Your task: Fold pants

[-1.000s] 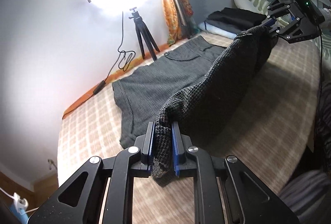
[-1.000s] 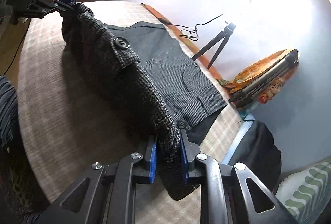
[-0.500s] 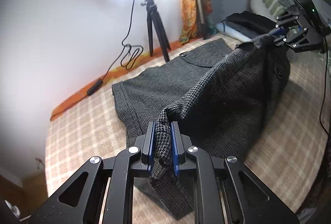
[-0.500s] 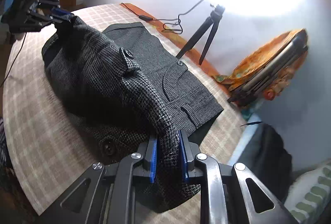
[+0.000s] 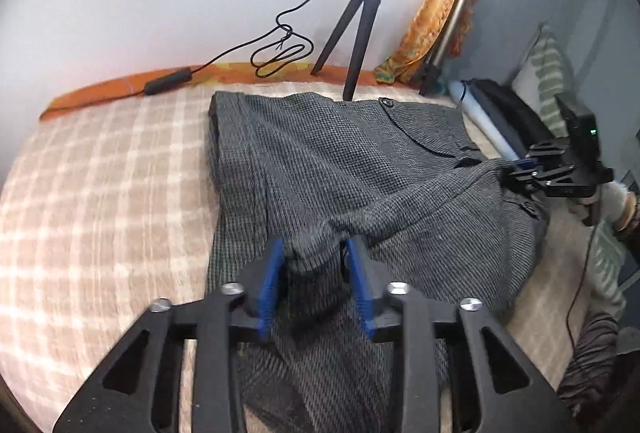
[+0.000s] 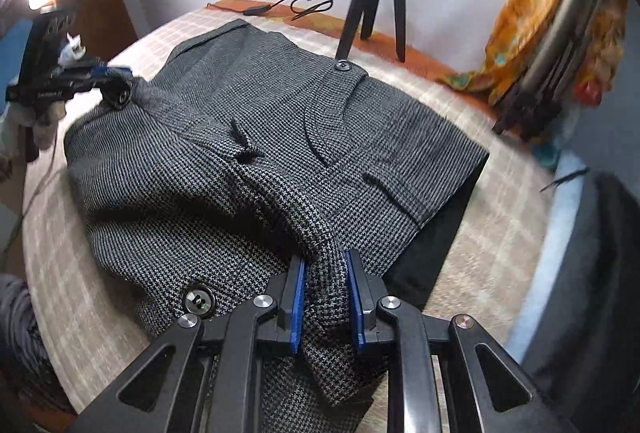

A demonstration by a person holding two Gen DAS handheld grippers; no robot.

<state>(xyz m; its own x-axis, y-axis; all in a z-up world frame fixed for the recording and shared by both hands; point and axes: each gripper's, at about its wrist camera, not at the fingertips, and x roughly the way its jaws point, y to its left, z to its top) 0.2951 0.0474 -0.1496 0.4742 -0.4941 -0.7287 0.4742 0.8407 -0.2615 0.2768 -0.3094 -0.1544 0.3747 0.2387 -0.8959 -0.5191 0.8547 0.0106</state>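
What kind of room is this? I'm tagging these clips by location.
Probably a bedroom: the pants lie on a checked bedspread, with a striped pillow at one end. A ring light tripod suggests a home recording setup.

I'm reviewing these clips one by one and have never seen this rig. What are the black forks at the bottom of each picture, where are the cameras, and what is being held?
No robot here: a person holds a two-finger gripper in each hand, and each carries a fisheye camera looking forward along its fingers. One picture is from the left gripper, the other from the right gripper; the black forks are their fingers with blue pads. On the checked bedspread lie grey houndstooth pants, partly folded over. The right gripper pinches an edge of the cloth. The left gripper's fingers stand wider, with a bunch of fabric between them, so it may be letting go. Behind stands a tripod with a bright lamp.
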